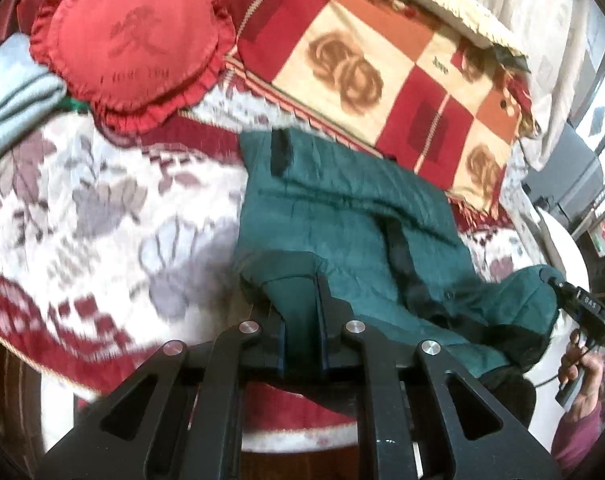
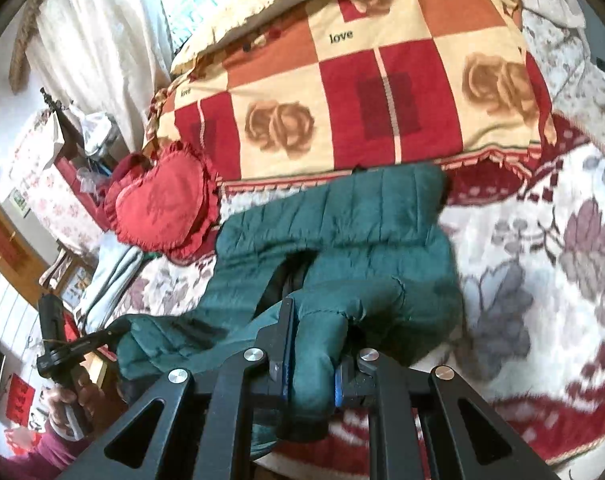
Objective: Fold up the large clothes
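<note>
Both grippers clamped on a dark green quilted jacket (image 1: 342, 216)

The left gripper (image 1: 301, 292) and the right gripper (image 2: 314, 344) each pinch a jacket edge between nearly closed fingers; beyond them it spreads over the floral red-and-white bedspread (image 1: 102, 200), a red heart-shaped frilled cushion (image 1: 130, 44) farther off

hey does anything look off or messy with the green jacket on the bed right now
Nothing damaged or spilled. The green jacket is bunched at its near edge, where the left gripper and the right gripper each pinch a fold; its far part lies flatter on the bedspread.
</note>
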`<move>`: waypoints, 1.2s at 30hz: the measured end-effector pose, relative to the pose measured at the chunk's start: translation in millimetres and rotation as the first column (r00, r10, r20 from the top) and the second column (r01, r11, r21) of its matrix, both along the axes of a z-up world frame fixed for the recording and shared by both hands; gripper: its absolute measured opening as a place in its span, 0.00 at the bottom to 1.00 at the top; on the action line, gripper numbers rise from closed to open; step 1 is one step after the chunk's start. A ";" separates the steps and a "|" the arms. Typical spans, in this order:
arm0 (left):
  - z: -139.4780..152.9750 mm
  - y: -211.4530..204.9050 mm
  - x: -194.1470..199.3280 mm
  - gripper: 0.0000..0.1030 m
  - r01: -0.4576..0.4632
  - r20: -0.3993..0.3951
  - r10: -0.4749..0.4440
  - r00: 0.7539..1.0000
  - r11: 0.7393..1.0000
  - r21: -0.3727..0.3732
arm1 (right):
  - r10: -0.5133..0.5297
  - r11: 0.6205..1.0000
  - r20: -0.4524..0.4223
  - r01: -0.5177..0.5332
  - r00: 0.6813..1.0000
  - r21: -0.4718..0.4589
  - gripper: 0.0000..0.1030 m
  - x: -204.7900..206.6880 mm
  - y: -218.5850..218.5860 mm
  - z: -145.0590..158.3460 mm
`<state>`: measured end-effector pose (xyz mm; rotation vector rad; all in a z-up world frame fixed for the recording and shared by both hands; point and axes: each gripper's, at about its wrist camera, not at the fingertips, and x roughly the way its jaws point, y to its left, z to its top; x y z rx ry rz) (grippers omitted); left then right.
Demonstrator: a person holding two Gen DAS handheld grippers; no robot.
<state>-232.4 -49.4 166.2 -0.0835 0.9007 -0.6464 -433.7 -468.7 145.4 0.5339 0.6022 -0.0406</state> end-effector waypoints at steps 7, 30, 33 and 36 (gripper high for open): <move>23.2 -31.7 38.1 0.10 -0.033 0.064 0.032 0.997 0.999 0.017 | -0.052 0.998 0.003 0.053 0.999 -0.046 0.13 40.7 -25.9 19.8; 21.5 -121.4 158.6 0.11 -0.143 0.143 0.122 0.982 0.978 0.153 | -0.187 0.972 -0.089 0.171 0.978 -0.162 0.13 180.3 -90.6 13.5; 12.3 -136.4 178.1 0.11 -0.155 0.139 0.131 0.982 0.971 0.180 | -0.202 0.968 -0.122 0.179 0.972 -0.176 0.13 202.8 -100.2 0.0; -1.7 -149.8 199.8 0.11 -0.172 0.116 0.152 0.982 0.965 0.198 | -0.217 0.967 -0.153 0.190 0.964 -0.172 0.13 222.4 -111.6 -17.0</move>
